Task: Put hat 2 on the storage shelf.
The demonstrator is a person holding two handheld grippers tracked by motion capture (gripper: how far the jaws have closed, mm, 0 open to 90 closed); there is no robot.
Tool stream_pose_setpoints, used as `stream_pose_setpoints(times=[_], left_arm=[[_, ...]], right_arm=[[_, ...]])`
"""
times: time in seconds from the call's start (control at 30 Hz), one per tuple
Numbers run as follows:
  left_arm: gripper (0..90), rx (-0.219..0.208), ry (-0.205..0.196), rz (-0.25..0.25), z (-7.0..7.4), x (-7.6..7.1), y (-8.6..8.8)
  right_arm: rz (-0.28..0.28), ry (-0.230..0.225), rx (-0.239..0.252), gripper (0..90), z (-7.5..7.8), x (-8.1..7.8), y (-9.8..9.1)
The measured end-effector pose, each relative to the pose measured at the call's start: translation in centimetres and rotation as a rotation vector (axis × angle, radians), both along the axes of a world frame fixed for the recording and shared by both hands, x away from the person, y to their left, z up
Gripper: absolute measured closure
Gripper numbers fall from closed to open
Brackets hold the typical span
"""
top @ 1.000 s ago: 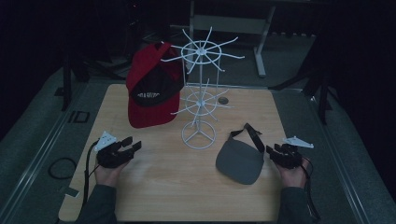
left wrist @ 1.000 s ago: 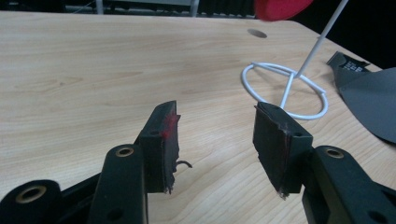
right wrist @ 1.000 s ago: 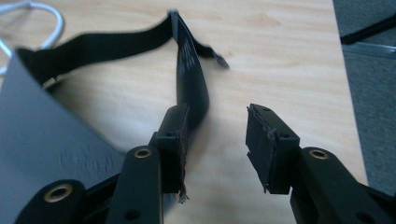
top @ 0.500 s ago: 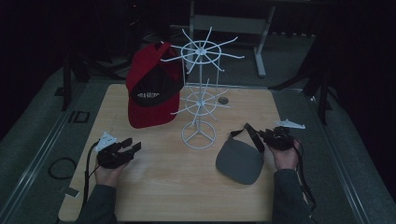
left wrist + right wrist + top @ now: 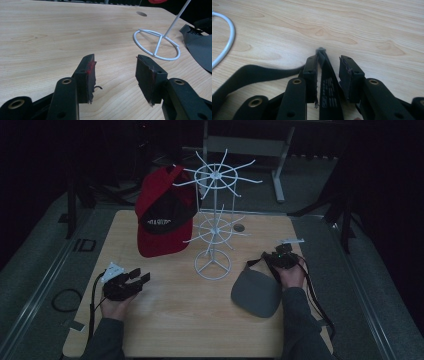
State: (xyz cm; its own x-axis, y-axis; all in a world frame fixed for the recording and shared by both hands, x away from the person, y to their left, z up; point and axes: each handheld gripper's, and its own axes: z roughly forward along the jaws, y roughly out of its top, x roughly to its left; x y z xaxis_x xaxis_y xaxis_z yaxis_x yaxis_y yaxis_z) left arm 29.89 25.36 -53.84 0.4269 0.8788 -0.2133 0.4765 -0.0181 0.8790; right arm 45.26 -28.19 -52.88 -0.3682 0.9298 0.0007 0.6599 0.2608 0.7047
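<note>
So this looks like the grab stage of getting the grey cap onto the white wire rack. The cap lies flat on the table, lower right of the high view, just beside the rack's ring base. The right gripper is at the cap's back edge. In the right gripper view its jaws have just been closing, with the cap's black strap standing between them. The strap leans against one pad with a visible gap to the other, so they're not clamped on it yet, I'd say. The left gripper sits at lower left of the high view, well apart from the cap, jaws wide apart with nothing but bare wood between them. Next move, my guess: finish the pinch on the strap, lift, and hook the cap over a free prong, watching that the floppy cap doesn't slip out or knock the light rack over. Count: two caps (one grey, plus one red cap already hanging on the rack, upper left), one rack, two grippers.
</note>
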Motion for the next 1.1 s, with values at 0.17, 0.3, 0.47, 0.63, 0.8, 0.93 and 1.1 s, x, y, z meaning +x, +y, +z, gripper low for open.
stream_pose_setpoints(times=[0.17,0.3,0.47,0.63,0.8,0.93,1.1], left_arm=[[50.7,-0.003,0.000,0.004,0.0,-0.1,0.1],[50.7,-0.002,0.000,0.005,0.0,-0.1,0.1],[50.7,-0.002,0.000,0.005,0.0,-0.1,0.1],[50.8,-0.004,0.000,0.006,0.0,-0.1,0.2],[50.7,-0.006,-0.003,0.008,0.0,-0.2,0.1],[50.8,-0.005,0.000,0.008,0.0,-0.2,0.1],[50.8,-0.010,-0.003,0.015,0.0,-0.2,0.2]], right_arm=[[0.031,0.065,-0.058,68.0,-0.5,1.3,0.9],[0.019,0.100,-0.073,70.2,-1.0,1.9,1.0],[0.032,0.114,-0.058,84.7,-1.5,2.4,1.0],[0.027,0.073,-0.019,88.2,-1.2,2.2,1.1],[0.029,-0.039,0.049,88.3,0.4,0.8,1.1],[0.029,-0.123,0.113,88.3,2.1,-0.3,0.8],[0.032,-0.191,0.152,88.3,4.1,-1.5,0.3]])
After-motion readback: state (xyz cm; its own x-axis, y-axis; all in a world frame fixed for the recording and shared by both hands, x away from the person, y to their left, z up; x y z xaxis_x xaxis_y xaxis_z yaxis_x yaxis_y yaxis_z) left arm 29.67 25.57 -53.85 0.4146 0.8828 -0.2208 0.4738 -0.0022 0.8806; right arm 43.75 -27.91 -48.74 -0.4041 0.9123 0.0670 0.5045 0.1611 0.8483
